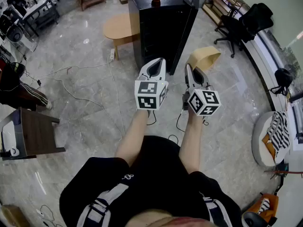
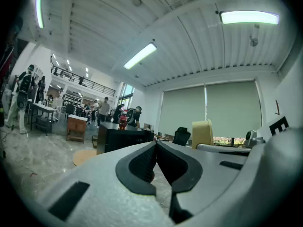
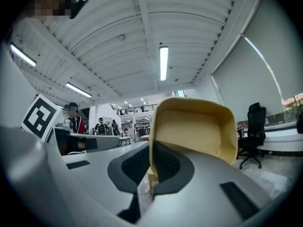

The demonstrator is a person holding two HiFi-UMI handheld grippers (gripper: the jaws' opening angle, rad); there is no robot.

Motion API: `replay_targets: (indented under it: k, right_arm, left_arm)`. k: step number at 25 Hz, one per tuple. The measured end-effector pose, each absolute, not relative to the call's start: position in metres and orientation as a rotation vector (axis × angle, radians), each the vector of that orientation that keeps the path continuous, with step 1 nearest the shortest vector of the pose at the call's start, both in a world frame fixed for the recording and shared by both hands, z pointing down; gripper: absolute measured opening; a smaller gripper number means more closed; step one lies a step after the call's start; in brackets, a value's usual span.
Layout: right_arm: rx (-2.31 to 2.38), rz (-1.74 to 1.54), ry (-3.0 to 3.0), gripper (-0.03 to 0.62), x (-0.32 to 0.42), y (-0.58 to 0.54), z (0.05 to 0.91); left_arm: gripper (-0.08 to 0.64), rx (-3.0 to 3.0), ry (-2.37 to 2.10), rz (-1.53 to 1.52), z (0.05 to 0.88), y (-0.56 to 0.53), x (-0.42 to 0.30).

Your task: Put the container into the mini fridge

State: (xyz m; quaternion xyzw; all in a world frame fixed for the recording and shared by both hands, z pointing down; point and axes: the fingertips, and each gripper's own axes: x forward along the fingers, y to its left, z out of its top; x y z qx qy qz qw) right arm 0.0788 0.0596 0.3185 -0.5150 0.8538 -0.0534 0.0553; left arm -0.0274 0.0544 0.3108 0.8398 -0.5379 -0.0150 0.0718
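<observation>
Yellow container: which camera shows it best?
The right gripper view: the yellow container fills the middle, open side toward the camera, one wall pinched in the right gripper. The head view shows it small, from above. The left gripper view shows only its outer side.

Black clothes (image 1: 156, 174) with white straps (image 1: 102, 203); grey left gripper (image 1: 158, 62) and right gripper (image 1: 188, 68) bear black-and-white marker cubes (image 1: 150, 94).

oval wooden table (image 1: 118, 28) ahead-left of the left gripper (image 1: 158, 61); black office chair (image 1: 248, 20) well ahead-right of the right gripper (image 1: 190, 69).
</observation>
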Motion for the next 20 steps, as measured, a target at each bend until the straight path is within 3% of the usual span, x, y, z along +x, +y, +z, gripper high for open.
replay_targets:
  k: [20]
  right_arm:
    - [-1.477,-0.229,2.592,0.013,0.089,0.053,0.326]
  left_arm:
    - [0.005,2.485,-1.689,-0.022,0.314,0.058,-0.028]
